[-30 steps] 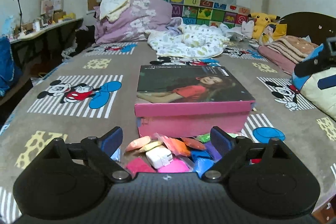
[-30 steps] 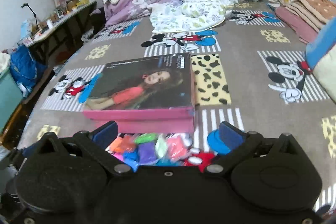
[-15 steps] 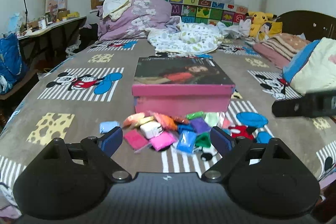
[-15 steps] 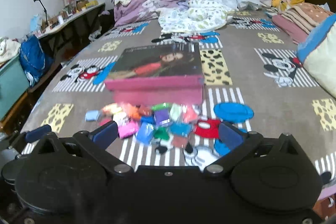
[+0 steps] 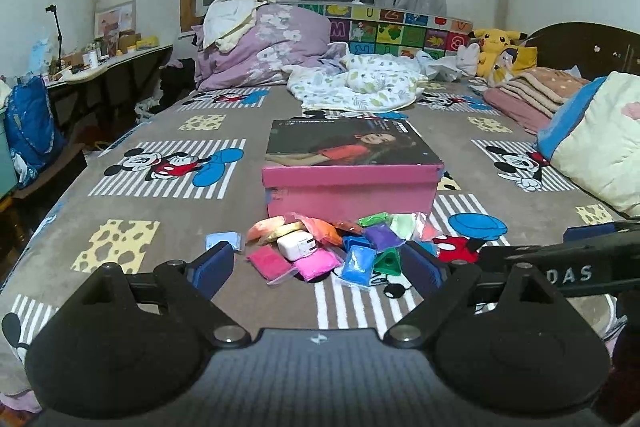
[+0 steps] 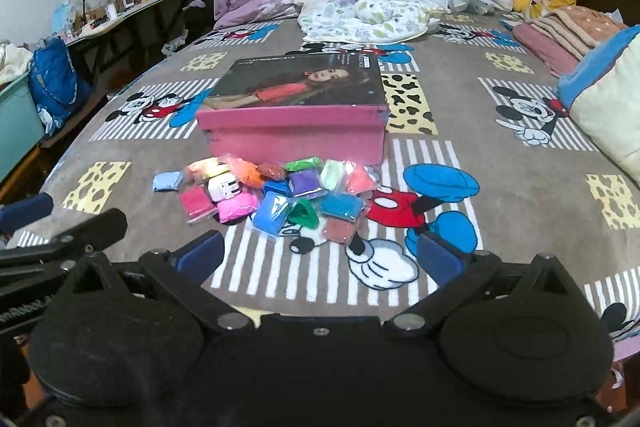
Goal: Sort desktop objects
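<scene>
A closed pink box (image 5: 352, 189) with a photo lid stands on the Mickey-print bed cover; it also shows in the right wrist view (image 6: 296, 131). A heap of small coloured clay packets (image 5: 332, 247) lies in front of it, with a white plug (image 5: 298, 245) among them; the heap shows in the right wrist view (image 6: 276, 193) too. My left gripper (image 5: 318, 269) is open and empty, just short of the heap. My right gripper (image 6: 320, 253) is open and empty, a little further back from the heap.
A light blue packet (image 5: 223, 239) lies apart at the heap's left. Bedding (image 5: 360, 87) is piled at the back, folded blankets and a pillow (image 5: 592, 131) at the right. A desk (image 5: 108, 61) stands beyond the bed's left edge.
Both grippers have pulled back and away from the box. The heap, under the fingers before, now lies ahead of them. Both stay open.
</scene>
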`<action>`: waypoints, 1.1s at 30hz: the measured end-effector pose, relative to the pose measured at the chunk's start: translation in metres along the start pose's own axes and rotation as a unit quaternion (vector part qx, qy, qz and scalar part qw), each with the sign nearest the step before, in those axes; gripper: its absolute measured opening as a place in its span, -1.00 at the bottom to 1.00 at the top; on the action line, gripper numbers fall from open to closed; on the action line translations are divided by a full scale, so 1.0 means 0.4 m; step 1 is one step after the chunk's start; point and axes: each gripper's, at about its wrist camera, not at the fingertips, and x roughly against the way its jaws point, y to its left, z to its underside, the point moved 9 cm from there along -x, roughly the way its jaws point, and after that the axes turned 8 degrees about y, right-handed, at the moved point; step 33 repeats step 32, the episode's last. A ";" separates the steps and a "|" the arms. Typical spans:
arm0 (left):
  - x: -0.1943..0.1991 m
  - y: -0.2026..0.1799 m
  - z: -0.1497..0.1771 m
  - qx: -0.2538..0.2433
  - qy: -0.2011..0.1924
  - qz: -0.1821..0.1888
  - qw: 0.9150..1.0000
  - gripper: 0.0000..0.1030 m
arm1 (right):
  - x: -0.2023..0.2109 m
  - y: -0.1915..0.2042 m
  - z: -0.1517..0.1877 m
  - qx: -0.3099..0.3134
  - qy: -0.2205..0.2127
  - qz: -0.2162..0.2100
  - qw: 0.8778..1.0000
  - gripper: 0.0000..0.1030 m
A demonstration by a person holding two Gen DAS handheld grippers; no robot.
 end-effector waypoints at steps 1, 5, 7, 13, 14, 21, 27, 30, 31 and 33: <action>0.000 -0.001 0.001 0.000 0.001 0.001 1.000 0.76 | -0.001 0.002 0.002 0.001 0.000 0.001 1.000 0.99; 0.000 -0.004 0.005 0.001 0.003 0.003 1.000 0.76 | -0.003 0.002 0.007 0.000 0.003 -0.001 1.000 0.99; -0.001 -0.004 0.005 0.001 0.002 0.002 1.000 0.76 | -0.003 0.002 0.009 0.000 0.003 -0.002 1.000 0.99; -0.001 -0.010 0.001 0.000 -0.003 0.004 1.000 0.76 | -0.007 0.004 0.016 0.002 0.006 -0.001 1.000 0.99; -0.001 -0.011 0.001 -0.001 -0.002 0.004 1.000 0.76 | -0.007 0.004 0.016 0.001 0.006 -0.001 1.000 0.99; -0.008 -0.012 0.007 0.001 0.005 0.008 1.000 0.76 | -0.011 0.000 0.022 -0.001 0.010 -0.002 1.000 0.99; -0.013 -0.008 0.007 0.003 0.006 0.011 1.000 0.76 | -0.017 0.001 0.025 -0.001 0.014 -0.003 1.000 0.99; -0.011 -0.008 0.006 0.000 0.000 0.013 1.000 0.76 | -0.021 0.004 0.028 0.002 0.018 -0.004 1.000 0.99; -0.011 -0.008 0.007 -0.001 0.000 0.013 1.000 0.76 | -0.022 0.005 0.030 0.003 0.019 -0.004 1.000 0.99; -0.012 -0.007 0.007 -0.001 0.001 0.014 1.000 0.76 | -0.023 0.006 0.030 0.004 0.019 -0.004 1.000 0.99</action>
